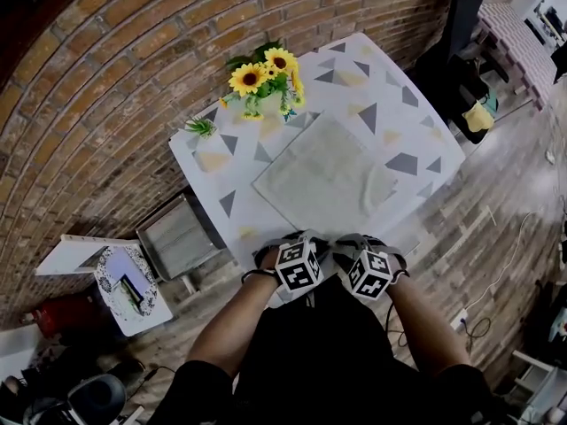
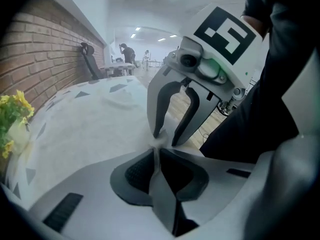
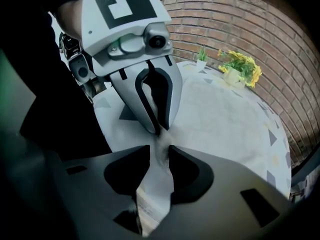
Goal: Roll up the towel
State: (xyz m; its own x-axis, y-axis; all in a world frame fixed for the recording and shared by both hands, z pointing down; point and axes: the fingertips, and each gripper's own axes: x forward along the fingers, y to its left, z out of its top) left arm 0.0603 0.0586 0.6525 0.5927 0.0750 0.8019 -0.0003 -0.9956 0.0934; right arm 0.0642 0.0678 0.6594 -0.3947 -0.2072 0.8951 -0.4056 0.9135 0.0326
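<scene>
My left gripper (image 2: 156, 156) is clamped on a thin pinch of the towel (image 1: 328, 180), right at the towel's near edge, where it meets the near edge of the table (image 1: 403, 118). The towel lies flat in the middle of the table, its sides roughly in line with the table's edges and its far edge towards the sunflowers (image 1: 266, 78) at the far left corner. It looks nearly square from above, so I cannot name a long axis. I judge the roll's own axis will run along the near edge, from one gripper to the other. My right gripper (image 3: 159, 151), just beside the left, has its jaws apart with a ridge of towel standing between them, not pinched. To start the roll well, I would close the right on that edge, level both grips, then turn the edge over away from me, evenly and tightly.
</scene>
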